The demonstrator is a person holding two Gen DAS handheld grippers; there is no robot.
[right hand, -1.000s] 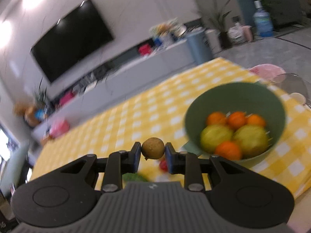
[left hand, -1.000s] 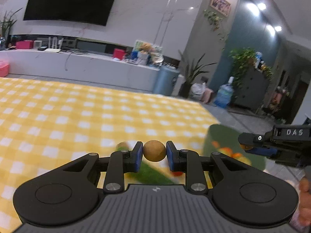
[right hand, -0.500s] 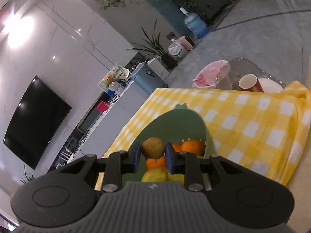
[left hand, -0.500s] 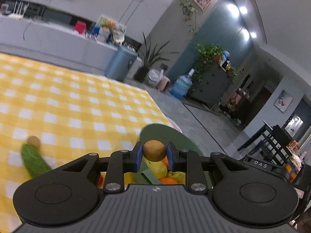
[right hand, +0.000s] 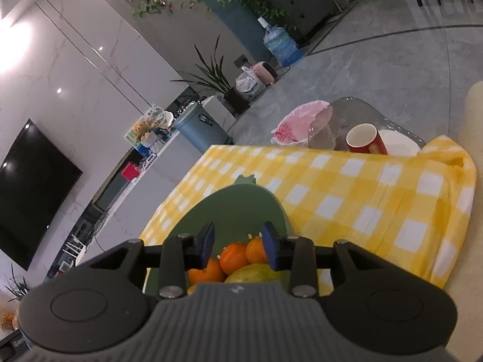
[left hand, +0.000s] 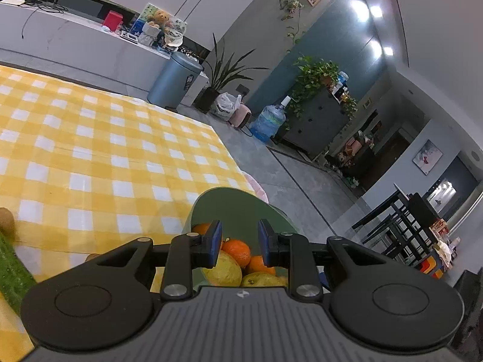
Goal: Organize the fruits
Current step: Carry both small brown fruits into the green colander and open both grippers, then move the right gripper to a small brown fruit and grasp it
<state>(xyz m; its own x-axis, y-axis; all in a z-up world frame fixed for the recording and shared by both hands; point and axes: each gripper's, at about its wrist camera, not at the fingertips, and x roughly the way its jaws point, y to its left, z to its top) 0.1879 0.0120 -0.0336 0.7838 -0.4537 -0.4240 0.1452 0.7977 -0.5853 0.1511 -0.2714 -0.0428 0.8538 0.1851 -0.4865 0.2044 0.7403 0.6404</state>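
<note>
While both tools hang over the green bowl (left hand: 229, 205), their own black bodies hide its near half, so only the far wall and some of the fruit show. The left gripper (left hand: 238, 242) has its jaws spread with nothing between them; under the gap lie oranges (left hand: 240, 252) and yellow-green fruits (left hand: 223, 271). The right gripper (right hand: 238, 246) is also spread and holds nothing, and in its view the same bowl (right hand: 238, 208) shows oranges (right hand: 234, 259) and one yellow-green fruit (right hand: 253, 273). At the left border of the left view a brown fruit (left hand: 6, 221) and a green object (left hand: 13, 271), perhaps a cucumber, lie on the yellow checked cloth (left hand: 90, 157), both cut off by the frame. The bowl stands near the table corner, with the cloth edge just behind it and grey floor (right hand: 377, 69) beyond. To the left of the bowl the cloth offers wide open room. In the right view a red cup (right hand: 363, 138) and a white plate (right hand: 398, 143) stand just past the cloth's far edge.
</note>
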